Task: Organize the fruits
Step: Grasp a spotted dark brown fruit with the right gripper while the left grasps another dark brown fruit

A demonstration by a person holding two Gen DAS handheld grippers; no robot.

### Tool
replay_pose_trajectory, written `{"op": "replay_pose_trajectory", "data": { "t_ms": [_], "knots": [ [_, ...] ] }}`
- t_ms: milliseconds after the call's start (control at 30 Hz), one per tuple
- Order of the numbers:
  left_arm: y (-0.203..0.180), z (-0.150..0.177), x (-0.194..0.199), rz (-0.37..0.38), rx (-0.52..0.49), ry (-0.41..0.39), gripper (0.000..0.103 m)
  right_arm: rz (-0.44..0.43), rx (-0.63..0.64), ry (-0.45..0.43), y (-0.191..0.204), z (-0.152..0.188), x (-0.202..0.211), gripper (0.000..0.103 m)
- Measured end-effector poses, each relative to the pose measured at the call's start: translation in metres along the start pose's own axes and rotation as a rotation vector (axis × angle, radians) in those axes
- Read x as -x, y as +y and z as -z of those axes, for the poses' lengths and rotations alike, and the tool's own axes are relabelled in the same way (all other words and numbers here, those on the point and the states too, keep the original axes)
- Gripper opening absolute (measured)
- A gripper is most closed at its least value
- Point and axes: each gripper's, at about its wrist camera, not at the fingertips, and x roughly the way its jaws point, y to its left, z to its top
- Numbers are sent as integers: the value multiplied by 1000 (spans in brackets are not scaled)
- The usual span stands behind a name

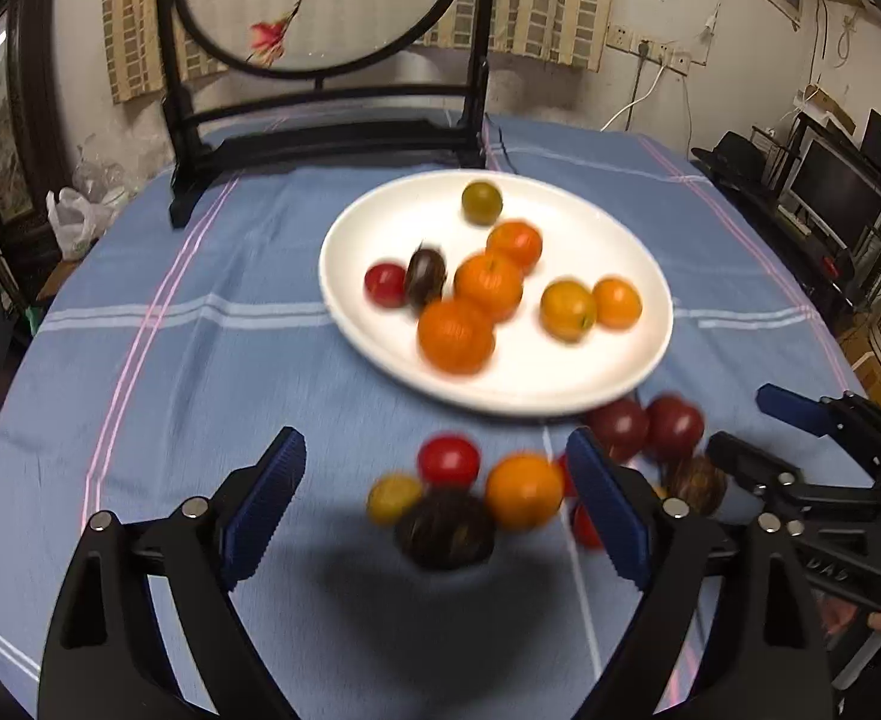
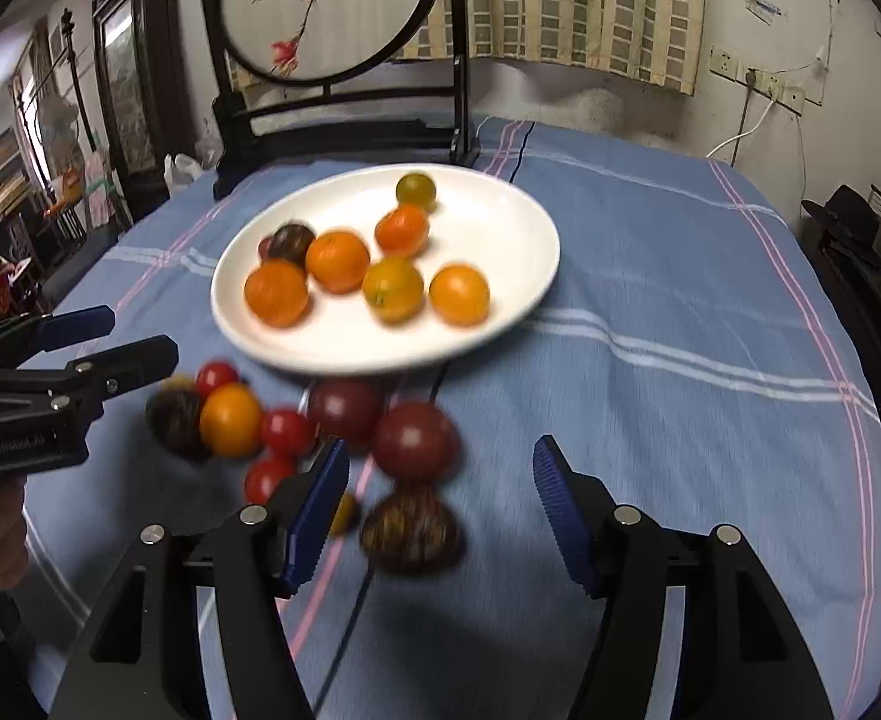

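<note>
Step in hand: moving loose fruit from the table (image 1: 158,360) onto the white plate (image 1: 632,384). Plate already loaded with oranges and small tomatoes. Remaining pile just in front of the plate's near rim: red tomato (image 1: 448,459), orange (image 1: 523,491), dark round fruit (image 1: 445,530), more beside them. Left gripper (image 1: 434,495) fingers spread wide, empty, framing the pile. Right gripper (image 2: 440,507) fingers apart, empty, above a dark fruit (image 2: 411,531). Next: lower over one fruit, centre it between the fingers, close gently; round fruit likely to roll.
</note>
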Motion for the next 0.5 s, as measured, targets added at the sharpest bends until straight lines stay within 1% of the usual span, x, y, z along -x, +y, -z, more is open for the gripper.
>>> {"op": "replay_pose_trajectory", "data": {
  "t_ms": [67, 200, 333, 500],
  "knots": [
    [8, 16, -1, 9, 30, 21, 88, -4, 0, 12, 1, 11, 2, 70],
    [21, 39, -4, 24, 74, 61, 88, 6, 0, 66, 2, 34, 0, 71],
    [26, 58, -4, 16, 75, 64, 88, 24, 22, 95, 6, 46, -5, 71],
    [22, 71, -8, 41, 60, 87, 88, 45, 32, 107, 10, 48, -17, 71]
  ]
}}
